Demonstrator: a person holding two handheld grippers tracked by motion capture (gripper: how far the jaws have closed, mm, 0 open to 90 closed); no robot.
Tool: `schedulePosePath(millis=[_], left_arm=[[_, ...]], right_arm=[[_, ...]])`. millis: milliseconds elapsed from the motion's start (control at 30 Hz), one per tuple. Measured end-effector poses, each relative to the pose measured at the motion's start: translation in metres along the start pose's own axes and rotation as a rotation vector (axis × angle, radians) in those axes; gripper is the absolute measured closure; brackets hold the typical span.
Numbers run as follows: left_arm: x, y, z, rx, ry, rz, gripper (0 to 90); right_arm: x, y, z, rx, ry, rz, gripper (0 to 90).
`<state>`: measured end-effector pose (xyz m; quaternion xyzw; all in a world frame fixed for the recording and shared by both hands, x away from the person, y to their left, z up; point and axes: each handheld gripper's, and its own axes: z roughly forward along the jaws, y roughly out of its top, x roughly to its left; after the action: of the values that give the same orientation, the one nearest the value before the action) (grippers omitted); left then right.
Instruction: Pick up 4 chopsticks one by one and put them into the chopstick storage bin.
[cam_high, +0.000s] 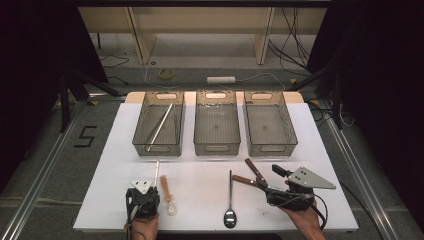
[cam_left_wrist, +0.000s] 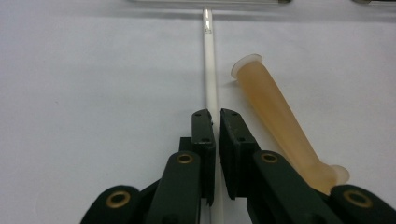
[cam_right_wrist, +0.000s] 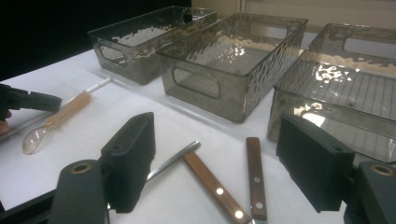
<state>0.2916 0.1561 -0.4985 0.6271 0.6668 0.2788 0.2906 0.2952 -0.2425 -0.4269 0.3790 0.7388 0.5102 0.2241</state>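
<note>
A thin glass rod (cam_left_wrist: 209, 70) lying on the white table (cam_high: 100, 150) is being pinched by the closed left gripper (cam_high: 142, 197), beside an amber-handled spoon (cam_left_wrist: 280, 126); lifting toward the left bin (cam_high: 159, 125) is judged next. The right gripper (cam_right_wrist: 219, 168) is being held wide open, empty, over two wooden-handled tools (cam_right_wrist: 254, 177)

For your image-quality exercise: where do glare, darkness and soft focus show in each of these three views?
High view: black surroundings, evenly lit white table. Left gripper view: the thin white rod is bright and sharp, and the amber spoon handle casts a soft shadow. Right gripper view: glare ripples on the clear bins, and the near jaws are blurred.
</note>
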Motion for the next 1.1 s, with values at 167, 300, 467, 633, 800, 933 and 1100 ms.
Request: schedulePosePath(millis=[167,300,467,633,800,933,1100], left_arm=[[0.006,0.003,0.001,-0.006,-0.020,-0.009,84.4],[0.011,0.007,-0.003,-0.014,-0.044,-0.009,84.5],[0.014,0.009,-0.009,-0.032,-0.077,-0.021,84.5],[0.014,0.016,-0.017,-0.057,-0.109,-0.020,84.5],[0.011,0.028,-0.028,-0.099,-0.144,-0.009,84.5],[0.010,0.038,-0.037,-0.124,-0.169,0.006,84.5],[0.005,0.048,-0.043,-0.140,-0.206,0.011,84.5]], right_arm=[[0.000,0.000,0.000,0.000,0.001,0.001,29.4],[0.000,0.000,0.000,0.002,0.004,0.001,29.4],[0.000,0.000,0.000,0.002,0.004,0.001,29.4],[0.000,0.000,0.000,0.002,0.005,0.002,29.4],[-0.001,0.000,0.000,0.000,0.002,0.003,29.4],[0.000,0.000,0.000,-0.002,0.003,0.002,29.4],[0.000,0.000,0.000,0.000,0.002,0.002,29.4]])
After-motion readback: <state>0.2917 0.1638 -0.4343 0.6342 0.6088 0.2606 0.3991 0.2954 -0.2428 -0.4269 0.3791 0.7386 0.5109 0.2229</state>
